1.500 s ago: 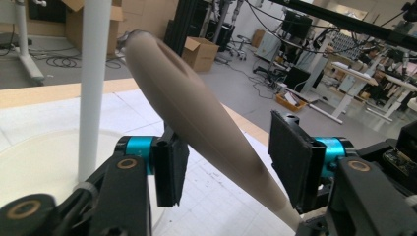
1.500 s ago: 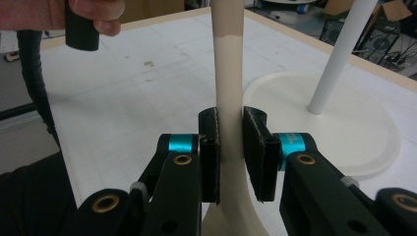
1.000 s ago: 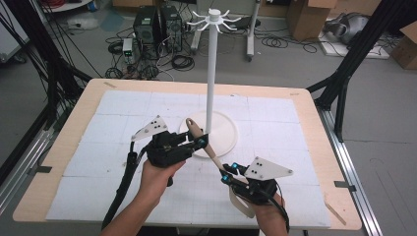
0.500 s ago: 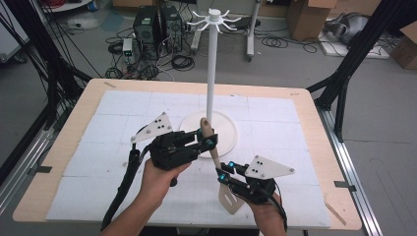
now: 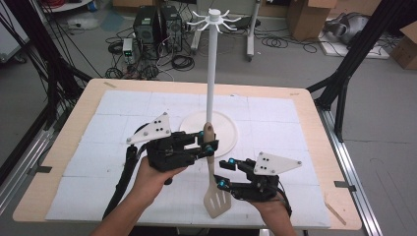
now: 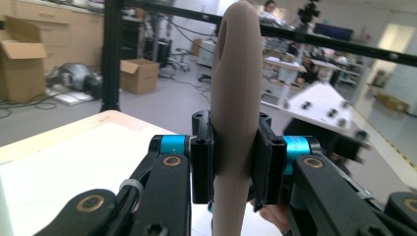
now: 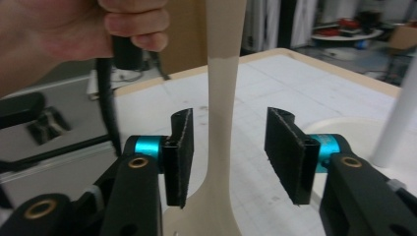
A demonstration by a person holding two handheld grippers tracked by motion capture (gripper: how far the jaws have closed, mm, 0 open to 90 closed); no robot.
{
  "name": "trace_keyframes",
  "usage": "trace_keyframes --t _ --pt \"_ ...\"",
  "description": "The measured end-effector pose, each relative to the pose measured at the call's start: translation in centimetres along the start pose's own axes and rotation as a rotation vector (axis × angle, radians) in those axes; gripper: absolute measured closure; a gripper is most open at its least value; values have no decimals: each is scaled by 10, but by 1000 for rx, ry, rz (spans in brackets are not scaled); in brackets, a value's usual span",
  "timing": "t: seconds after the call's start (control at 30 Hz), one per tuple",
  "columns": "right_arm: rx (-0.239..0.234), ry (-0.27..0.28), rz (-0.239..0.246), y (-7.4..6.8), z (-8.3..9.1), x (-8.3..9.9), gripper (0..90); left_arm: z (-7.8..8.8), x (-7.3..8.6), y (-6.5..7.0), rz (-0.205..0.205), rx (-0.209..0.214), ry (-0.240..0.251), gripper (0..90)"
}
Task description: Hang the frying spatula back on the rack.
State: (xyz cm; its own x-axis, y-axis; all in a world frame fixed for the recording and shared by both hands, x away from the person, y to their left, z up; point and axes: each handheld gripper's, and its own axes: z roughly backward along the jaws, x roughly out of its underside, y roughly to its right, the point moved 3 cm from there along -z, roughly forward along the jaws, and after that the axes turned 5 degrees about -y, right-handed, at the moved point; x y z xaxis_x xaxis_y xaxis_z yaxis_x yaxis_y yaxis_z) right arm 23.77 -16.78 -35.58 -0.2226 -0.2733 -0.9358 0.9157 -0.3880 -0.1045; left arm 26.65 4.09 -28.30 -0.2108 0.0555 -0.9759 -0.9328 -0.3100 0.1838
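I have the spatula point(image 5: 213, 177) standing nearly upright over the mat, handle up and slotted blade down at about 6 o'clock from the stand's round base point(image 5: 226, 129). Over the last second it has swung from a slant, blade toward my right hand, into this vertical hang. My left gripper point(image 6: 235, 164) is clamped hard on the brown handle, both pads pressed flat against it. My right gripper point(image 7: 230, 155) has let go: its jaws stand apart with the neck of the spatula running between them, touching neither pad. In the high view that gripper point(image 5: 222, 173) sits at 3 o'clock of the blade. So the handover looks done, and the weight is on my left side. I judge the hanging hole at the handle's tip is meant for a hook on the white stand point(image 5: 212, 64), rising at 12 o'clock.
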Motion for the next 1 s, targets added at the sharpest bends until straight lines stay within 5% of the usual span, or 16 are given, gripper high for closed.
trace_keyframes --t 0.27,0.63,0.83,1.0 --pt "-191 17 28 7 -10 -9 513 8 -2 2 -54 105 -22 730" --pt "-339 41 62 8 -21 -14 555 11 -1 7 -96 204 -37 730" --pt "-394 72 70 6 -22 -16 624 12 -1 8 -105 236 -37 730" --pt "-392 83 88 5 -21 -16 730 13 -2 7 -107 249 -39 730"
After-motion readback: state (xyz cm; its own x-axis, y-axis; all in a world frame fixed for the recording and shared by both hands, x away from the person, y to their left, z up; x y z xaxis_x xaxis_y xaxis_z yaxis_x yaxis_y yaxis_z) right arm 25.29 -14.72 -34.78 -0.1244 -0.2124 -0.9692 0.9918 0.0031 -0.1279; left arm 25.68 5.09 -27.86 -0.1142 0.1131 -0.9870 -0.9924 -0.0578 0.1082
